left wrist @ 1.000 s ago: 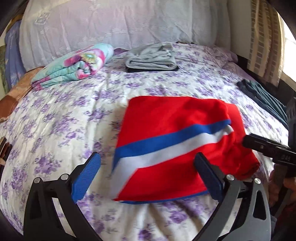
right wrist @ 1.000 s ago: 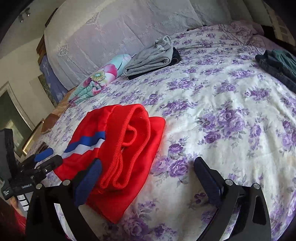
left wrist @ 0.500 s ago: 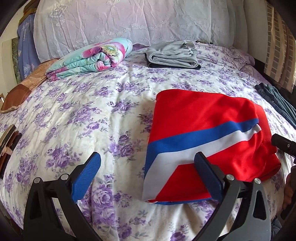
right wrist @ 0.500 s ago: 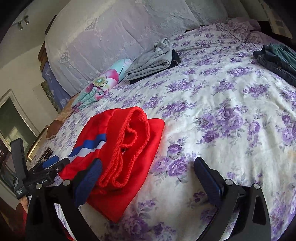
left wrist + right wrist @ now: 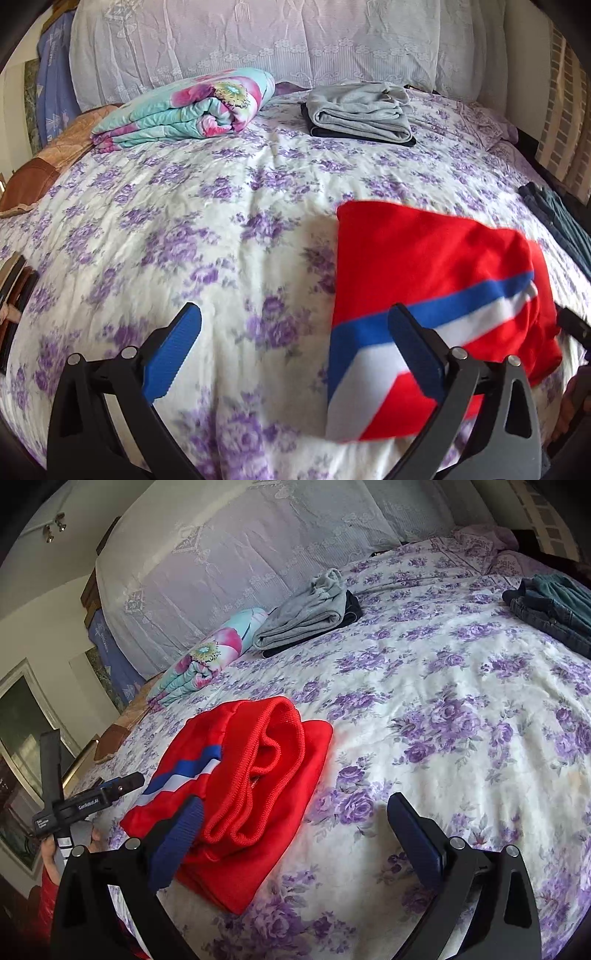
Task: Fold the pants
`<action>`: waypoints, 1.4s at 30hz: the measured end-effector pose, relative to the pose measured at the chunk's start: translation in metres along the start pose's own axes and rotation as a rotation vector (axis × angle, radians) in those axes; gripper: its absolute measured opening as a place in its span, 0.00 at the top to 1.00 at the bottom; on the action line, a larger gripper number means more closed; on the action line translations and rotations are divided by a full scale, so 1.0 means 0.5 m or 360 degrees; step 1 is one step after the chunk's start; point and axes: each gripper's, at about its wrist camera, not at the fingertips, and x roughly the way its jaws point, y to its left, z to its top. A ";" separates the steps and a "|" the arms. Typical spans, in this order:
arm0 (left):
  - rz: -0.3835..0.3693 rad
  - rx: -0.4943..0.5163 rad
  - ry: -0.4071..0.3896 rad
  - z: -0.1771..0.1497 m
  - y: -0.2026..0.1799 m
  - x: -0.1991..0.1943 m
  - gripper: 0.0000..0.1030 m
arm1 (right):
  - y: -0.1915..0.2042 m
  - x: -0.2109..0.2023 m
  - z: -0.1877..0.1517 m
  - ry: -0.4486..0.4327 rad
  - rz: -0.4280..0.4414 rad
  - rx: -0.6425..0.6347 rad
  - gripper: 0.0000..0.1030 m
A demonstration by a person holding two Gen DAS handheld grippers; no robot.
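Note:
The red pants (image 5: pixel 436 280) with a blue and white stripe lie folded into a compact bundle on the floral bedspread (image 5: pixel 184 236). In the right wrist view the pants (image 5: pixel 258 775) show their ribbed waistband edge toward me. My left gripper (image 5: pixel 295 354) is open and empty, above the bed just left of the pants, its right finger over the stripe. My right gripper (image 5: pixel 291 842) is open and empty, its left finger over the bundle's near edge. The left gripper also shows in the right wrist view (image 5: pixel 110 790), at the pants' left.
A folded grey garment on a dark one (image 5: pixel 360 112) and a rolled floral blanket (image 5: pixel 192 107) lie near the lace-covered headboard (image 5: pixel 258 44). Dark jeans (image 5: pixel 550 605) lie at the bed's right edge. A brown cushion (image 5: pixel 40 173) sits at the left.
The left gripper has swung left and pulled back, so the pants now sit at the right of its view. The right gripper has shifted slightly. The pants have not moved.

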 end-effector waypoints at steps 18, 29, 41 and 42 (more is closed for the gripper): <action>-0.0324 0.0012 0.0337 0.097 0.007 0.210 0.04 | 0.000 -0.006 0.004 -0.0021 -0.0056 0.0003 0.03; -0.0307 0.0016 0.0273 0.091 0.008 0.203 0.04 | 0.320 0.060 -0.007 0.0020 -0.0177 -0.0750 0.03; -0.0313 0.0010 0.0268 0.089 0.010 0.201 0.04 | 0.317 0.127 -0.060 0.0220 -0.0335 -0.0781 0.03; -0.0314 0.0008 0.0266 0.089 0.011 0.201 0.04 | 0.312 0.116 -0.070 0.0213 -0.0329 -0.0798 0.03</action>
